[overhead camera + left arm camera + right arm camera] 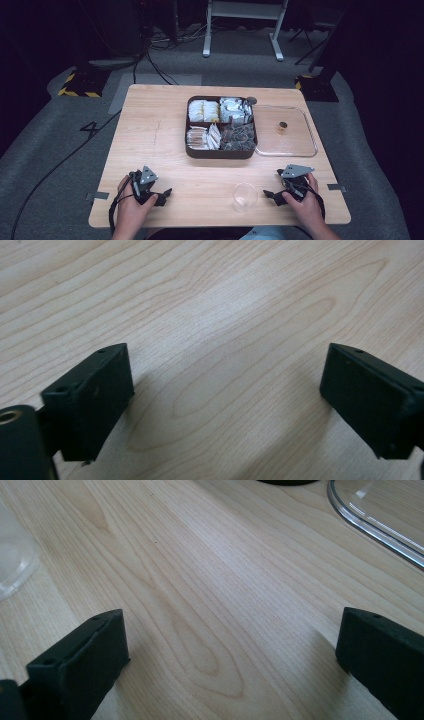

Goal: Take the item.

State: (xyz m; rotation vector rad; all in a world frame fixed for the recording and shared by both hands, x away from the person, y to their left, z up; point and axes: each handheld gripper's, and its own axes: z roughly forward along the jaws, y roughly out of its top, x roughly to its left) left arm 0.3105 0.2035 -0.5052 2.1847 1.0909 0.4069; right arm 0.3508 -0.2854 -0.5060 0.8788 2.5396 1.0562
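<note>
Cup (245, 196), one, stands near the table's (150, 150) front edge between two grippers, left (161, 196) and right (271, 196), jaws released.

Clear plastic cup (245, 196), upright, empty, near the table's (165, 145) front edge.

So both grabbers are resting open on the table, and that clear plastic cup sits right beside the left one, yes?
Not quite. The clear plastic cup stands beside the right gripper, not the left gripper; the high view shows this. The rest holds: both grippers are open with nothing between their jaws, low over the wooden table.
</note>
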